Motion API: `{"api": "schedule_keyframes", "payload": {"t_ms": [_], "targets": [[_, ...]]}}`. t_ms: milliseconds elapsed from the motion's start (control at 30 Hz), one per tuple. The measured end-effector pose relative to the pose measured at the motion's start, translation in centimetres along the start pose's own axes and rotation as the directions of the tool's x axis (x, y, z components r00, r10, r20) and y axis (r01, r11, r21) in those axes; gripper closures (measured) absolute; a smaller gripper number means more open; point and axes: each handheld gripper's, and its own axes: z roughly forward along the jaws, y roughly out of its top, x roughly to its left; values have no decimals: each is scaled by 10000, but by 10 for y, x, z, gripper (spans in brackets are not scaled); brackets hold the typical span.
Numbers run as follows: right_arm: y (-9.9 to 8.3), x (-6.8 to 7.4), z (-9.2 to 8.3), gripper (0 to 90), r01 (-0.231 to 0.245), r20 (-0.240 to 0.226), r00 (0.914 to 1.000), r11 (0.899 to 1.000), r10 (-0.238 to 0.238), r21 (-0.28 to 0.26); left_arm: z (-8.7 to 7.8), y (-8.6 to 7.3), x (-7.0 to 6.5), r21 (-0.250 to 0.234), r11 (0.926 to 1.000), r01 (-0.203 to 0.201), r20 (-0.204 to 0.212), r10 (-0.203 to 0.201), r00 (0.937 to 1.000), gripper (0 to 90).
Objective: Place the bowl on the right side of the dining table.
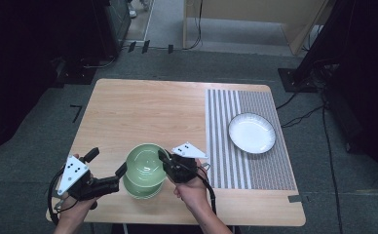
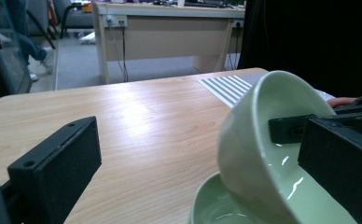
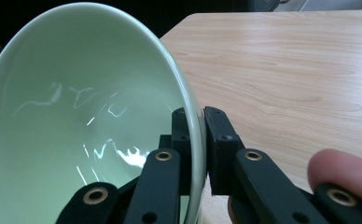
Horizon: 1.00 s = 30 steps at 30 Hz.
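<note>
a: right gripper (image 3: 195,140) clamped on the rim of the upper green bowl (image 1: 145,163), one jaw inside the wall, one outside. bowl is tilted, lifted off the lower green bowl (image 1: 141,189) beneath it, near the front edge of the wooden table (image 1: 138,112)

b: and the left gripper (image 1: 110,171)?

a: jaws spread wide, nothing between them. one jaw sits by the bowls' left side, not pressing on either. so the tilted bowl hangs on the right pinch alone

b: risk there?

a: thin glazed rim, narrow pads, weight hanging off to one side. i'd judge it could pivot or slide out of the pinch and drop onto the lower bowl, chipping both

b: anything else?

a: the lower bowl is unheld. if the upper one drags on it while coming away, it may skid toward the table's front edge. also the open left jaw is close enough to knock the lower bowl on a careless swing

b: destination?

a: probably the striped mat (image 1: 248,141), where a white plate (image 1: 252,132) already sits; a low carry could clip that plate
</note>
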Motion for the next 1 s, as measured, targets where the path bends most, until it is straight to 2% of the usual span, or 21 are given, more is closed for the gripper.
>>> {"api": "schedule_keyframes", "payload": {"t_ms": [200, 267, 367, 467, 567, 700, 733, 833, 867, 900, 1000], "targets": [[2, -4, -4, 840, -45, 184, 9998, 9999, 47, -91, 0, -5, 15, 286, 9994, 219, -395, -207, 9990, 0], [3, -6, -4, 840, -40, 205, 9998, 9999, 42, -113, 0, -7, 20, 376, 9985, 407, -480, -389, 9981, 0], [4, -7, -6, 840, -76, 247, 9997, 9998, 80, -169, 2, -14, 34, 724, 9954, 634, -809, -575, 9951, 0], [5, -9, -8, 840, -83, 268, 9996, 9997, 88, -212, 4, -20, 40, 880, 9929, 797, -1011, -707, 9924, 0], [5, -10, -9, 840, -82, 317, 9995, 9997, 89, -227, 7, -27, 50, 1344, 9837, 1191, -1139, -1041, 9880, 0], [6, -12, -10, 840, -59, 324, 9995, 9996, 68, -269, 13, -40, 59, 1872, 9743, 1256, -1611, -957, 9823, 0], [6, -12, -10, 840, -59, 324, 9995, 9996, 68, -269, 13, -40, 59, 1872, 9743, 1256, -1611, -957, 9823, 0], [7, -13, -12, 840, -75, 353, 9993, 9996, 85, -287, 18, -51, 65, 2281, 9655, 1254, -2037, -786, 9759, 0], [8, -14, -13, 839, -99, 379, 9992, 9994, 111, -319, 21, -58, 70, 2524, 9593, 1264, -2309, -672, 9706, 0], [8, -14, -14, 840, -107, 378, 9992, 9994, 119, -333, 21, -58, 70, 2524, 9593, 1264, -2309, -672, 9706, 0], [9, -15, -15, 840, -104, 410, 9991, 9993, 119, -366, 25, -69, 75, 2992, 9455, 1285, -2647, -472, 9632, 0]]}}
